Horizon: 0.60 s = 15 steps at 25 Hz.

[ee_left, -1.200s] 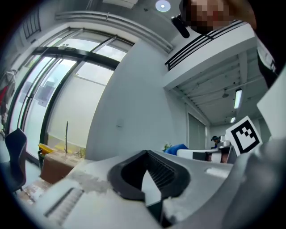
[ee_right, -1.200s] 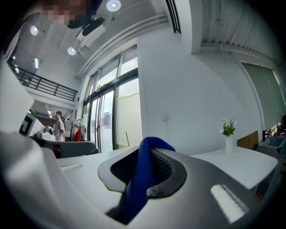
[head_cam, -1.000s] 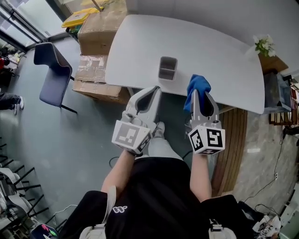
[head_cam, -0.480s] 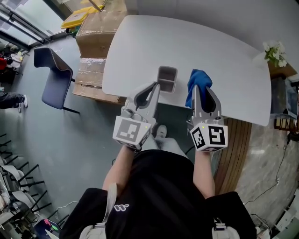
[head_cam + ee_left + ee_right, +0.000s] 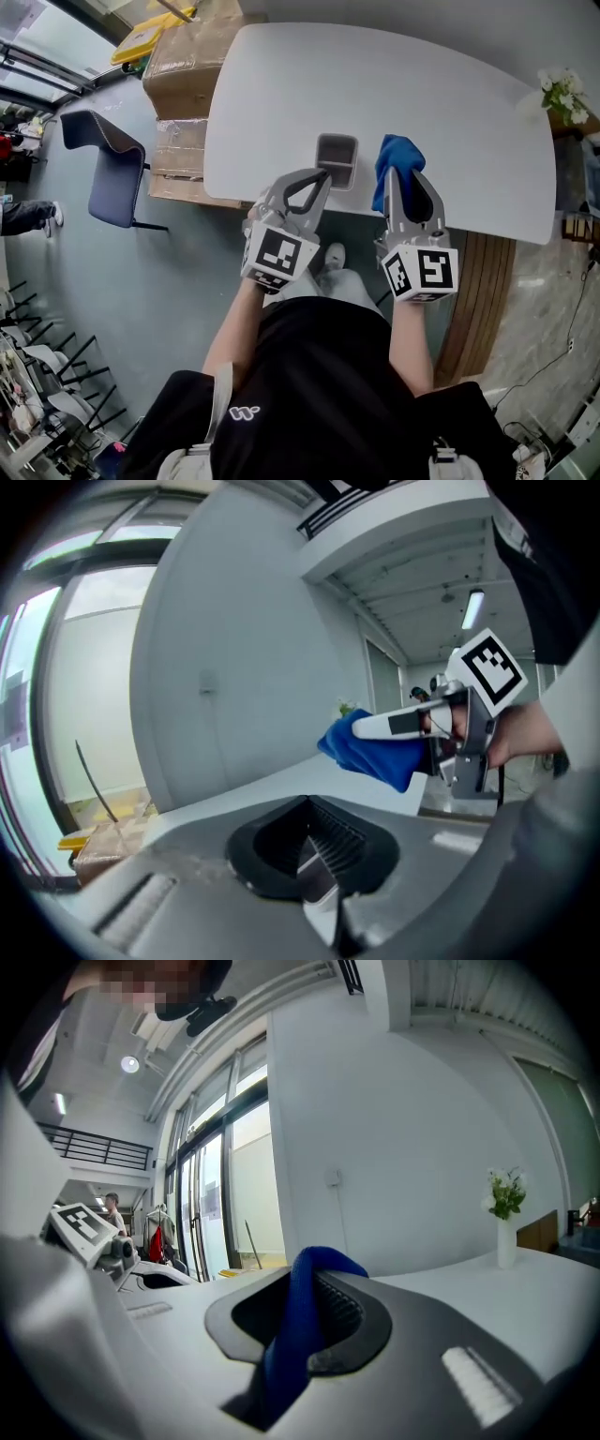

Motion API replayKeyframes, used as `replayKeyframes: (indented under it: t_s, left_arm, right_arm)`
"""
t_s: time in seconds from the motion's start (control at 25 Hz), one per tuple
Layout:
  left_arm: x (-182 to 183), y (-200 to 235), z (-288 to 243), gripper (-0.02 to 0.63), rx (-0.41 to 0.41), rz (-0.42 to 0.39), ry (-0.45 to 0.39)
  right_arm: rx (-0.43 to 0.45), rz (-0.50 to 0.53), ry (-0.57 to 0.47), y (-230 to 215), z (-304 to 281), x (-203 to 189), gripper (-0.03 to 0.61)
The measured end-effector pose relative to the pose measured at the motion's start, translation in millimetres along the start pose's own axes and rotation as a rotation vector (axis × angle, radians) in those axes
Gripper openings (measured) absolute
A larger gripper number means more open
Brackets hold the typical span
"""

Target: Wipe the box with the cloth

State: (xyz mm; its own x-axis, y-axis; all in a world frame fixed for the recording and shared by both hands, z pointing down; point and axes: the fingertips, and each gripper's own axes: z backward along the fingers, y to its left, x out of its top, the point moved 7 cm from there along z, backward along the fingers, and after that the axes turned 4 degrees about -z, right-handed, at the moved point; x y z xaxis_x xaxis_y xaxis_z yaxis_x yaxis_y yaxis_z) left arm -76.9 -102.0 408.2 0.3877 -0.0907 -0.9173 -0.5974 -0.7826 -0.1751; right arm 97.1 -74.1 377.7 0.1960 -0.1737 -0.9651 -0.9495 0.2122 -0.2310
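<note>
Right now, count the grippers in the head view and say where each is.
2. The left gripper, shut and empty, points at the near edge of the table, just left of the grey box. The right gripper, right of the box, clamps the blue cloth. None hidden.

We get bright, even daylight on the white table (image 5: pixel 450 112), with glare from windows (image 5: pixel 202 1213) left of it. Gripper views bend and darken at edges; the near cloth (image 5: pixel 300 1335) blurs.
</note>
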Motion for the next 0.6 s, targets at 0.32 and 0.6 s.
replayKeyframes:
  t_s: [0.32,0.6]
  left_arm:
    - [-35.7,-5.7,-40.5,0.002,-0.158,-0.368,0.251]
    - [-47.0,-9.8,-71.1,0.026,-0.258,-0.544,0.362]
  right_arm:
    - [-0.014,-0.034,0.045,-16.0,-4.2,-13.4,0.055]
    - [-0.082,-0.071,0.036,-30.9,1.5,-17.8,0.055]
